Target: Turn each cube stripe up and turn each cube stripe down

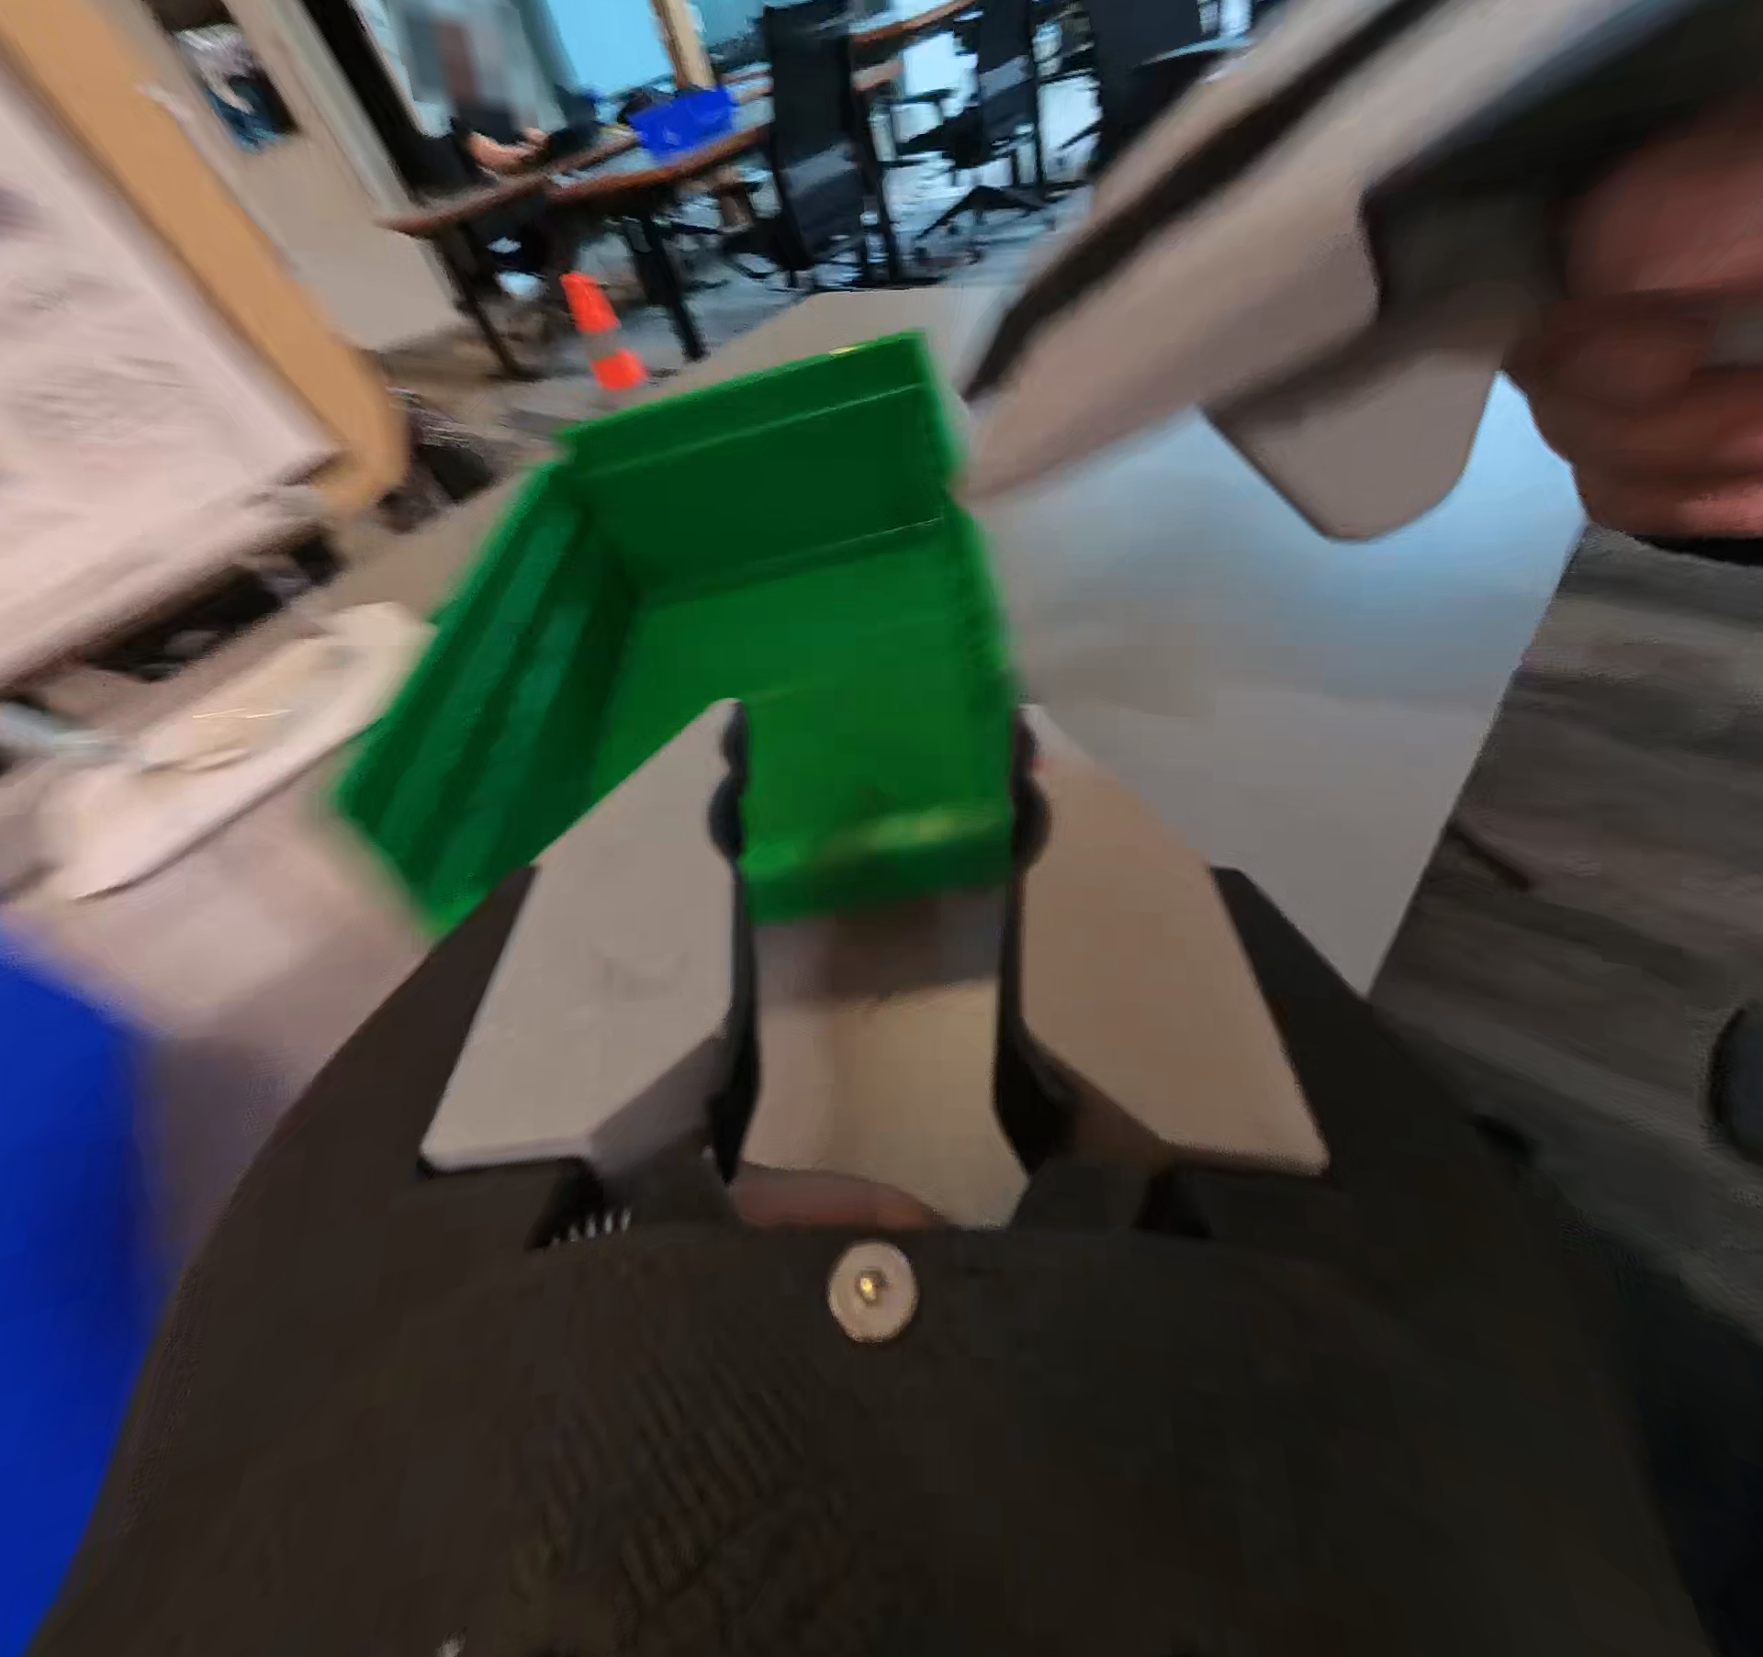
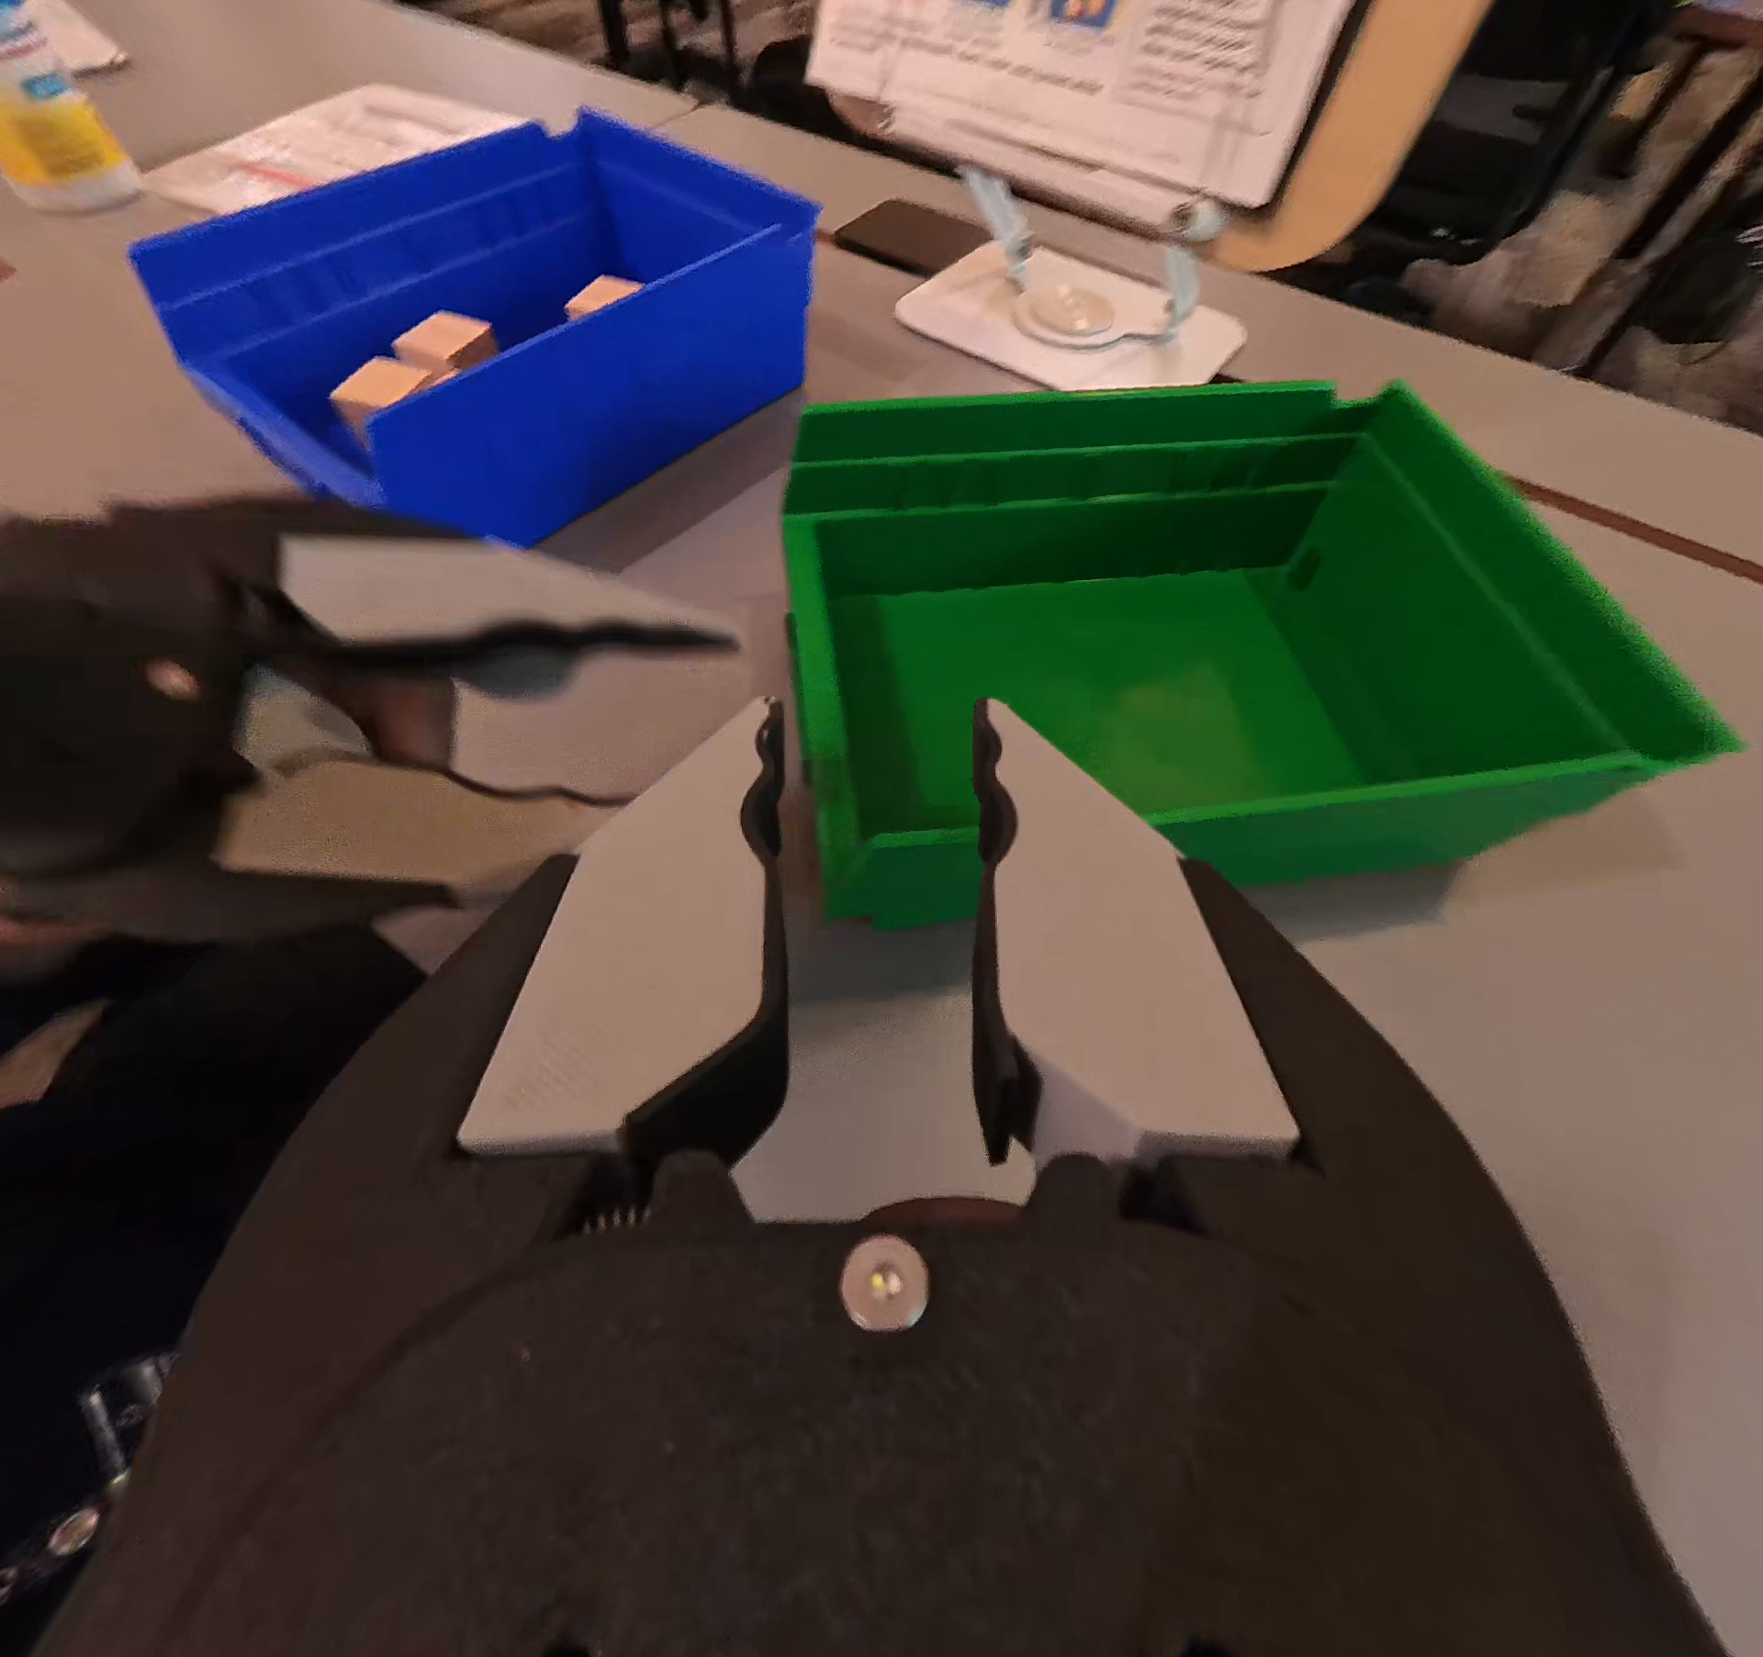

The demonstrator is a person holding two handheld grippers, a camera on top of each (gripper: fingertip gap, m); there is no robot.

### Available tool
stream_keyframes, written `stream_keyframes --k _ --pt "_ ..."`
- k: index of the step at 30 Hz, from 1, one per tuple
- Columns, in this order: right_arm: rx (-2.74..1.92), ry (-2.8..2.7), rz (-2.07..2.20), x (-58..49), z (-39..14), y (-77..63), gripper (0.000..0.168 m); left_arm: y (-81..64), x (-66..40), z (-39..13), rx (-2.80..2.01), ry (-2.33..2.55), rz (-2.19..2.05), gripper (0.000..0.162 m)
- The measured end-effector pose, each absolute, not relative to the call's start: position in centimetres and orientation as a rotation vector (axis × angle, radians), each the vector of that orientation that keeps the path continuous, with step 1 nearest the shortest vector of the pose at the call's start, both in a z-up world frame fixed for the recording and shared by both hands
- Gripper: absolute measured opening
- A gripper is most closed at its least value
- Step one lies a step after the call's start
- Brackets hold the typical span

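Three wooden cubes lie in a blue bin at the back left of the grey table in the right wrist view; no stripes show on their visible faces. An empty green bin stands to its right and also shows in the left wrist view. My right gripper is open and empty, hovering just before the green bin's near left corner. My left gripper is open and empty above the green bin's near edge. The left gripper also shows at the left of the right wrist view. The right gripper shows top right in the left wrist view.
A document stand with printed sheets is behind the green bin. A dark phone lies beside it. A bottle and papers sit at the far left. A blue bin edge is at my left. Office chairs and an orange cone stand beyond.
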State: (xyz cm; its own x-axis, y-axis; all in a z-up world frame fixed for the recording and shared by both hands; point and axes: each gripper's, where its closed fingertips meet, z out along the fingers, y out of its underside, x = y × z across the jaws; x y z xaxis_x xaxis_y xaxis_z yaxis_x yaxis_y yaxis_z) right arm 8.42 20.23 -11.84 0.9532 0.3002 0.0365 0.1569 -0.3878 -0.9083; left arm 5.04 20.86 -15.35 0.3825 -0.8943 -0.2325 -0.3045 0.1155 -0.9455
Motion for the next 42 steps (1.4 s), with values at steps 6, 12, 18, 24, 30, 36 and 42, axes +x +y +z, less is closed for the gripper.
stream_keyframes --k 6,12,18,24,30,36,42 --pt "-2.111 -0.504 0.051 0.9 -17.8 23.2 0.045 26.8 -9.9 -15.9 -1.572 1.091 -0.388 0.062" --pt "-2.227 -0.516 -0.486 4.8 -22.9 26.1 0.023 31.6 -16.5 -20.7 -1.743 1.037 -0.277 0.063" --pt "-2.408 -0.227 -0.504 15.5 -23.8 23.5 0.05 33.2 -14.7 -22.9 -1.712 1.097 -0.128 0.058" --pt "-2.345 -0.014 -0.069 18.0 -21.8 21.9 0.048 35.5 -13.9 -22.1 -1.672 0.999 -0.044 0.029" --pt "-2.13 -0.187 -0.026 10.3 -19.9 26.0 0.054 37.5 -17.6 -21.7 -1.743 0.836 0.005 0.005" --pt "-2.11 -0.152 -0.266 12.2 -21.6 29.2 0.037 37.9 -22.1 -21.8 -1.822 0.691 -0.114 0.003" --pt "-2.234 -0.037 -0.447 19.2 -22.0 26.0 0.004 38.1 -24.2 -21.8 -1.827 0.626 -0.014 0.003"
